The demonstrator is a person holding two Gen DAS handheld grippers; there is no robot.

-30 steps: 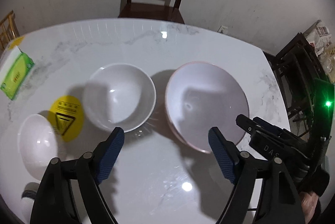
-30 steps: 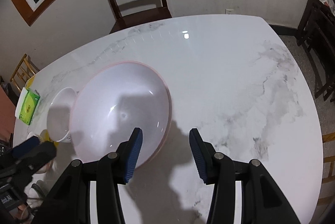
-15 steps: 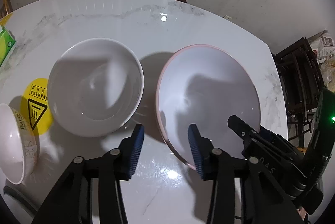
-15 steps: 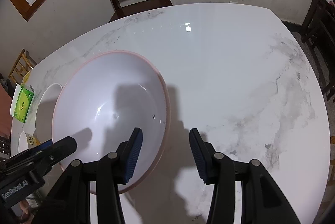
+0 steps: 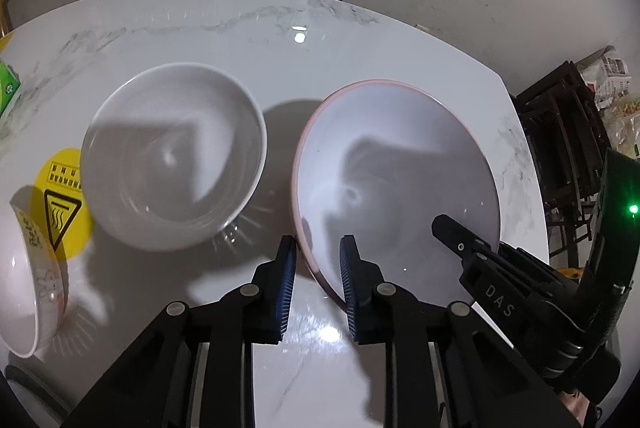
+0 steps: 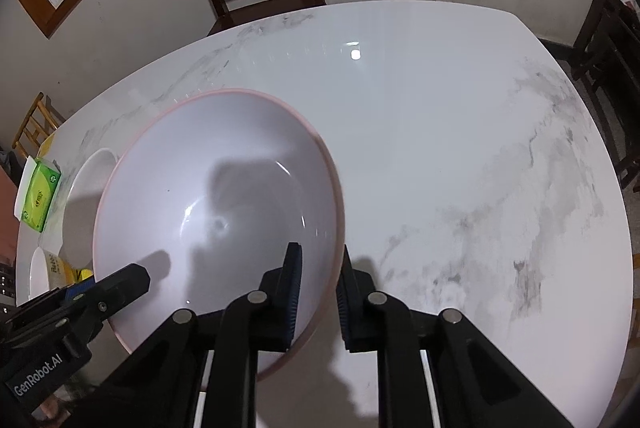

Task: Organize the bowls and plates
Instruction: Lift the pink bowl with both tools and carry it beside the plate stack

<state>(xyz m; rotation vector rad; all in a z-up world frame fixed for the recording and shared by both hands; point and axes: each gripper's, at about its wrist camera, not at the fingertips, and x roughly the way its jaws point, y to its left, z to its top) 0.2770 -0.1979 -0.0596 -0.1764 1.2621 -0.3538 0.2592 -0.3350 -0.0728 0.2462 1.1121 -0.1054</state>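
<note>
Left gripper (image 5: 316, 260) and right gripper (image 6: 318, 268) each clamp near rim of pink bowl (image 5: 400, 164) on worktop (image 6: 440, 128). Uneven lift tips your bowl; glazed rim slips, striking white bowl (image 5: 172, 164) beside it.

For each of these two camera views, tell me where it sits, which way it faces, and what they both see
Left wrist: rides the left gripper, facing across the marble table toward a chair; its fingers straddle the pink-rimmed bowl rim, white bowl left.
Right wrist: rides the right gripper, straddling the same bowl's opposite rim.
Shared: bowl, table, and the other gripper.
</note>
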